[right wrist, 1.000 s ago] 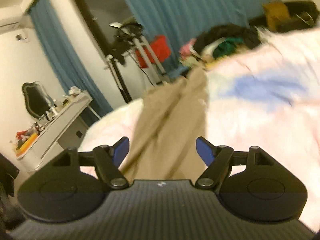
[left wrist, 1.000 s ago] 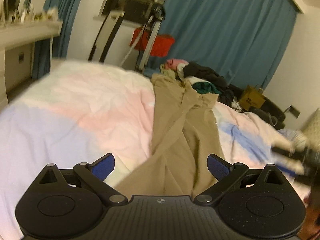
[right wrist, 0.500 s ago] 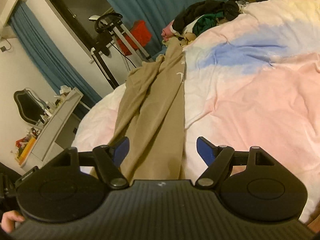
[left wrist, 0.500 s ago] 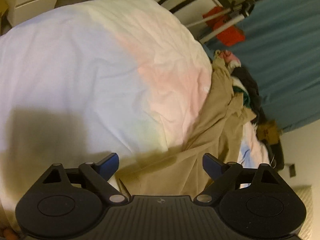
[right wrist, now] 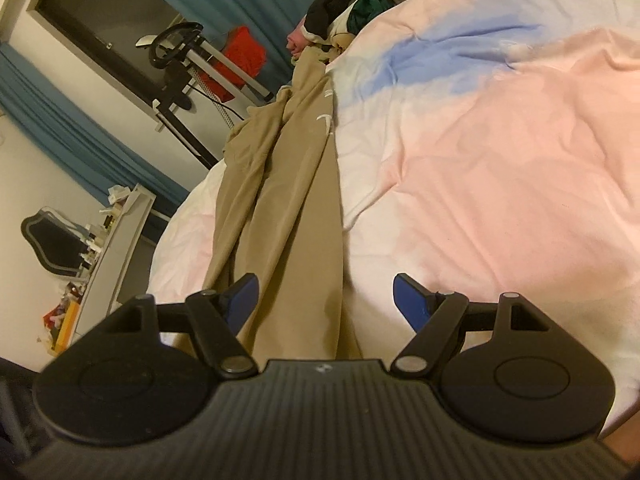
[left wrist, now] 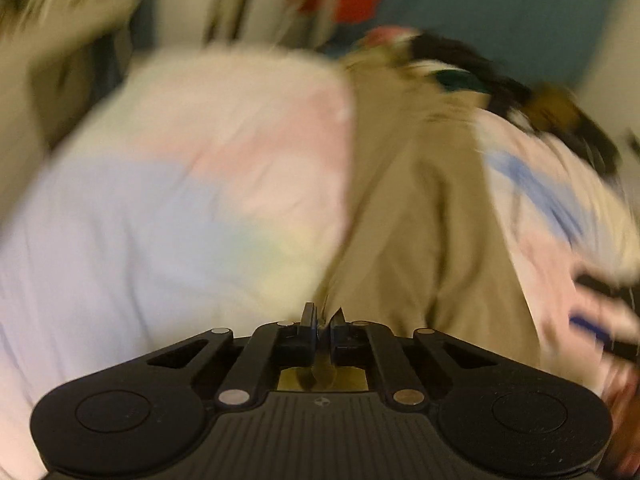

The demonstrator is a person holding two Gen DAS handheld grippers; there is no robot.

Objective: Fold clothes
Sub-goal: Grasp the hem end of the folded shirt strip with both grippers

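Note:
Long tan trousers (left wrist: 424, 208) lie stretched along the pastel bedspread (left wrist: 180, 168), reaching from my grippers to the far end of the bed. My left gripper (left wrist: 322, 320) is shut on the near hem of the trousers; this view is blurred by motion. In the right wrist view the trousers (right wrist: 292, 208) run up the left side of the bedspread (right wrist: 500, 152). My right gripper (right wrist: 325, 300) is open, with its jaws on either side of the trousers' near edge.
A heap of dark, green and pink clothes (right wrist: 360, 4) sits at the far end of the bed. A folding stand with a red bag (right wrist: 236, 56) and blue curtains stand beyond it. A cluttered white shelf (right wrist: 112, 256) is at the left.
My left gripper has gone from open to shut on the trousers' near end and is swinging fast. My right gripper stays open and has moved in closer to the fabric.

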